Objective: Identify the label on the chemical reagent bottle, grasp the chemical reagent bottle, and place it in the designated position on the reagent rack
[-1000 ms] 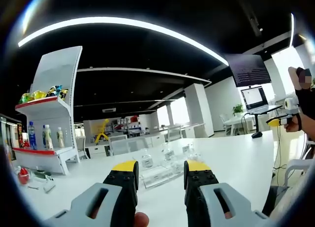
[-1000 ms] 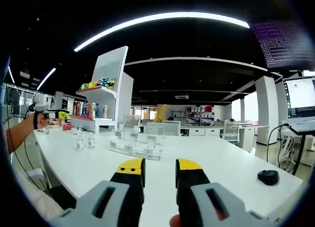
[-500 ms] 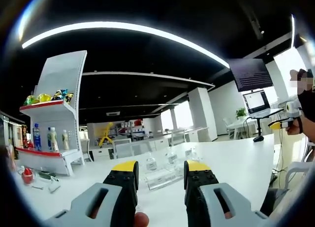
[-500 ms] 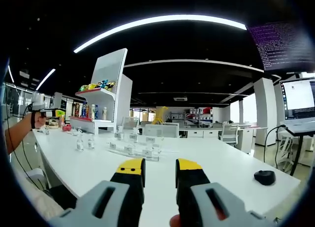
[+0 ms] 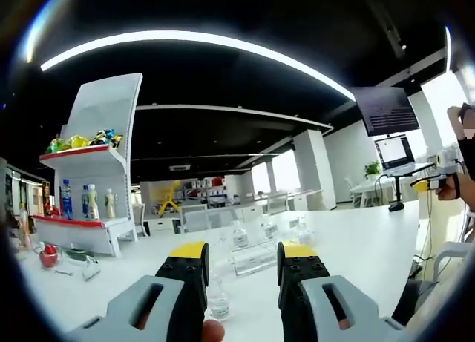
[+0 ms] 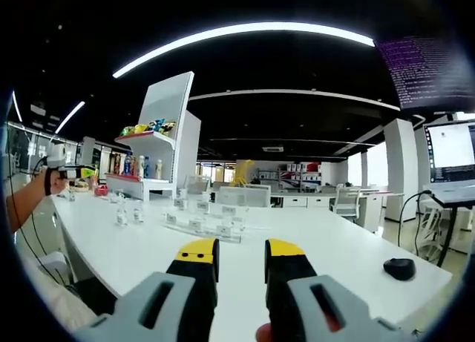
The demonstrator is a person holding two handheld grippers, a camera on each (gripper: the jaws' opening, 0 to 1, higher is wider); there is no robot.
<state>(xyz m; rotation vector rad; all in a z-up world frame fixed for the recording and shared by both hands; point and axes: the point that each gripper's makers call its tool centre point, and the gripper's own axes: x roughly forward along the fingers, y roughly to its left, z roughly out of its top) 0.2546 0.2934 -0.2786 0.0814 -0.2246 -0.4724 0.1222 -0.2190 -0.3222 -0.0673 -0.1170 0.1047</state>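
A long white table [image 6: 334, 245] carried everything. At its far end stood a white display shelf [image 6: 159, 160] with snack bags and drink bottles. The clear reagent rack [image 6: 202, 227] lay mid-table, small reagent bottles [image 6: 128, 214] just beside it; in the left gripper view one bottle [image 5: 218, 306] stood close below the jaws. The left gripper [image 5: 243, 262] and right gripper [image 6: 241, 258] both hung above the table, jaws apart, holding nothing. A black mouse [image 6: 400, 268] sat well apart.

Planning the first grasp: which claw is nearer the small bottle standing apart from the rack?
Left. The left claw is just short of the small bottle; the right claw is back at the table's far end.
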